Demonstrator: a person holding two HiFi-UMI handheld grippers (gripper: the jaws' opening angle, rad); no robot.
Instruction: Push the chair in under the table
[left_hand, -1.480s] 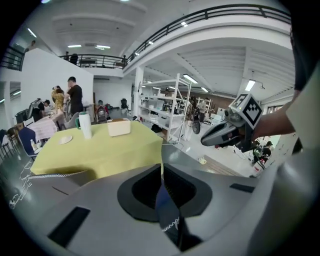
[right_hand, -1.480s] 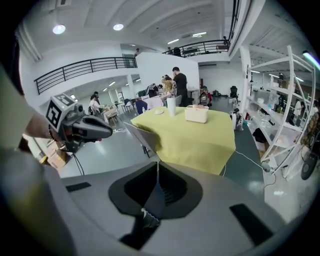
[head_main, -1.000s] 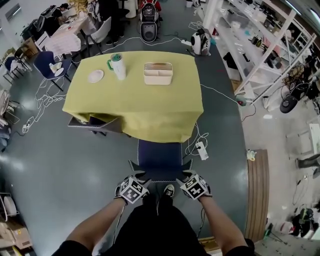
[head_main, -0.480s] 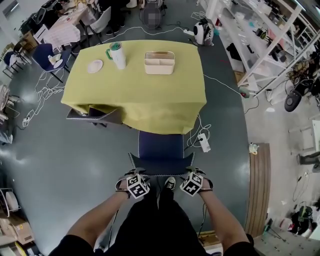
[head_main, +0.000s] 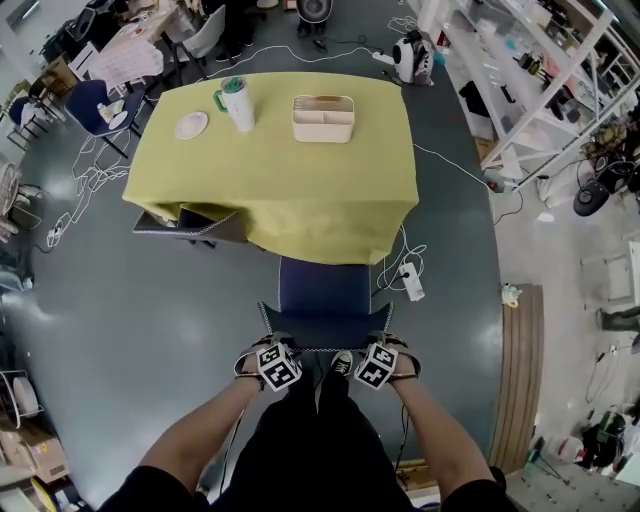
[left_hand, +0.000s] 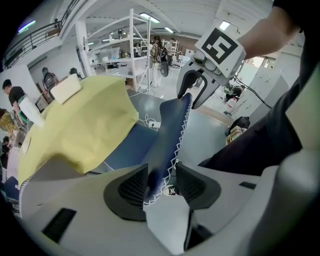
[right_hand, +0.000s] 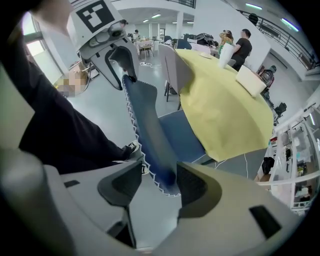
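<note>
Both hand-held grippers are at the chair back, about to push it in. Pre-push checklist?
1. Left hand-held gripper astride chair backrest: ok. Its jaws have just been opening; the backrest is between them, unclamped.
2. Right hand-held gripper astride backrest: ok. Its jaws have also just been opening; the backrest is between them, unclamped.
3. Chair squared to table: ok. The seat points at the yellow cloth's near edge.
4. Chair legs clear of power strip: cannot tell, legs hidden.
5. Cup, plate, container away from near edge: ok.
</note>
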